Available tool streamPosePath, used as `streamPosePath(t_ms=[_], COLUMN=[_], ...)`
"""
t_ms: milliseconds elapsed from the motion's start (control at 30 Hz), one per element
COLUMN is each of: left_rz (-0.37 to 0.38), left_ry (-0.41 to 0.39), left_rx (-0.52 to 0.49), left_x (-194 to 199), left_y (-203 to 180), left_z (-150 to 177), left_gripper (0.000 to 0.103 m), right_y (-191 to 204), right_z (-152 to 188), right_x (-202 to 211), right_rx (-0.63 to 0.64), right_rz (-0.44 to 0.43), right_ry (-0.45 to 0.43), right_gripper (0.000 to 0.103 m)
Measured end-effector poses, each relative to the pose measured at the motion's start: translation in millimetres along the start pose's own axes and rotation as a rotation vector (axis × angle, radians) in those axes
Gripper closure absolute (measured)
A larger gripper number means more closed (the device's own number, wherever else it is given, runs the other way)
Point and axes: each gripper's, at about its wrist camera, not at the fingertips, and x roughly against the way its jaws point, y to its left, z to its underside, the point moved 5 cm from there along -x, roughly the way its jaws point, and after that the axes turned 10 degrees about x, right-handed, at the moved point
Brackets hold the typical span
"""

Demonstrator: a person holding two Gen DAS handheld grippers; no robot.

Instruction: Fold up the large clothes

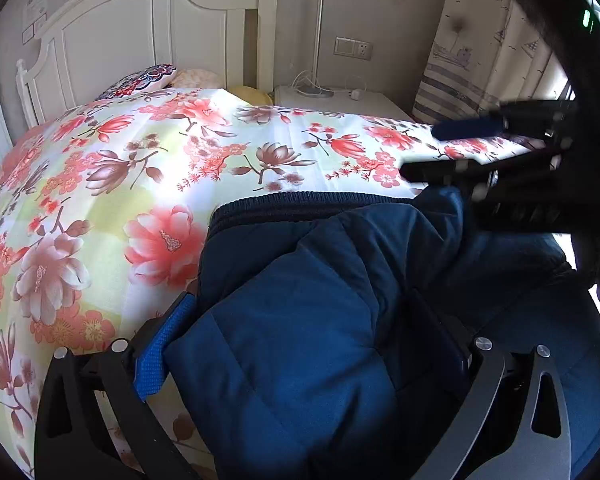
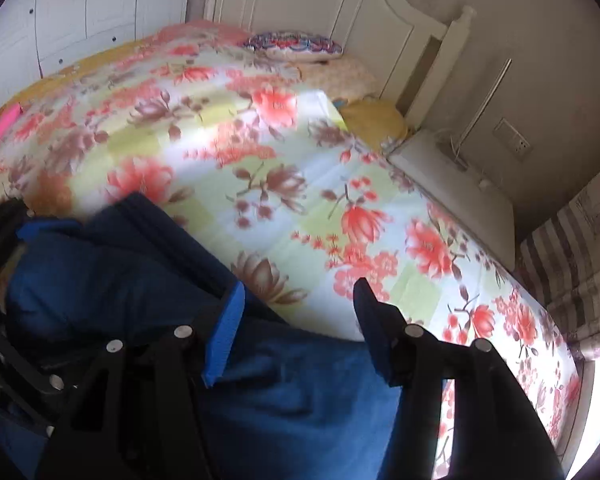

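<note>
A navy quilted jacket [image 1: 300, 320] with a ribbed hem [image 1: 312, 202] lies bunched on the floral bed cover [image 1: 140, 168]. My left gripper [image 1: 300, 332] has its jaws wide apart with a thick fold of the jacket filling the gap between the blue pads [image 1: 160, 352]. My right gripper [image 2: 296, 320] is open and empty, hovering just above the jacket [image 2: 284, 400] near its edge. It shows in the left wrist view [image 1: 452, 148] at the right, fingers apart. The left gripper shows at the left edge of the right wrist view [image 2: 32, 228].
White headboard [image 1: 140, 40] and pillows [image 1: 140, 80] at the far end. A white nightstand [image 1: 340, 100] with a lamp stands beside the bed, a curtain [image 1: 480, 48] to its right. White wardrobe [image 2: 80, 8] on the other side. A pink item [image 2: 0, 128] lies at the bed's far edge.
</note>
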Motion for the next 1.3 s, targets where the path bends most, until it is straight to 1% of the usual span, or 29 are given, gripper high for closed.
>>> streamPosePath(t_ms=[33,67,100,133,167,200,233,267,367,400,467,500,567,600,667,733,767,833,867,1000,1067,1133,1167,1233,1300], left_rz=[0.0,-0.001,-0.001,-0.003,-0.012,-0.02,-0.017,-0.01,-0.005,-0.005,-0.001,-0.001,-0.004,-0.007,-0.014,-0.024,-0.036,-0.049,-0.055,-0.054,-0.055,-0.054,-0.049,-0.044,-0.045], left_ry=[0.0,-0.001,-0.002,-0.003,0.004,0.009,0.009,0.012,0.007,0.005,0.006,0.007,0.007,0.006,0.004,0.0,-0.004,-0.005,-0.005,-0.007,-0.011,-0.014,-0.011,-0.007,-0.008], left_rx=[0.0,0.0,0.001,0.001,-0.001,-0.002,0.006,0.015,0.018,0.019,0.022,0.023,0.021,0.02,0.016,0.011,0.008,0.004,-0.001,0.001,0.002,0.005,0.009,0.012,0.012], left_x=[0,0,0,0,-1,-3,-2,-3,-1,-1,-1,-1,0,0,0,0,1,1,1,0,1,1,1,0,0], left_y=[0,0,0,0,0,1,2,4,4,4,4,4,4,4,3,3,3,2,2,3,3,3,4,4,3], left_z=[0,0,0,0,1,1,1,1,1,1,2,1,2,2,2,1,1,1,1,1,1,1,1,1,1], left_gripper=[0.004,0.004,0.004,0.004,0.004,0.004,0.004,0.004,0.004,0.004,0.004,0.004,0.004,0.004,0.004,0.004,0.004,0.004,0.004,0.004,0.004,0.004,0.004,0.004,0.004], right_y=[6,16,26,34,34,30,24,21,16,11,-2,-4,-7,-5,-10,-12,-14,-16,-15,-10,-9,-6,-2,4,9], right_z=[-6,-9,-7,-2,1,2,4,5,2,3,9,15,26,35,51,75,86,97,98,93,92,88,86,84,84], right_x=[0,-8,-23,-38,-50,-54,-57,-55,-26,-10,25,37,51,54,46,22,13,6,7,11,21,42,56,74,78], right_rx=[0.018,0.056,0.096,0.123,0.091,0.051,0.006,-0.016,-0.019,-0.052,-0.151,-0.174,-0.158,-0.135,-0.125,-0.165,-0.212,-0.276,-0.274,-0.245,-0.246,-0.225,-0.214,-0.202,-0.173], right_rz=[-0.028,-0.07,-0.101,-0.11,-0.125,-0.125,-0.123,-0.122,-0.058,-0.042,-0.06,-0.053,-0.021,-0.002,0.015,-0.022,-0.055,-0.095,-0.09,-0.056,-0.031,0.014,0.03,0.039,0.053], right_ry=[-0.011,0.01,0.071,0.134,0.16,0.169,0.177,0.176,0.083,0.035,-0.071,-0.092,-0.091,-0.075,-0.039,0.022,-0.003,-0.052,-0.056,-0.024,-0.014,-0.058,-0.1,-0.148,-0.151], right_gripper=[0.047,0.047,0.046,0.042,0.042,0.038,0.027,0.024,0.024,0.024,0.024,0.024,0.023,0.023,0.023,0.022,0.019,0.015,0.015,0.016,0.016,0.016,0.016,0.016,0.016])
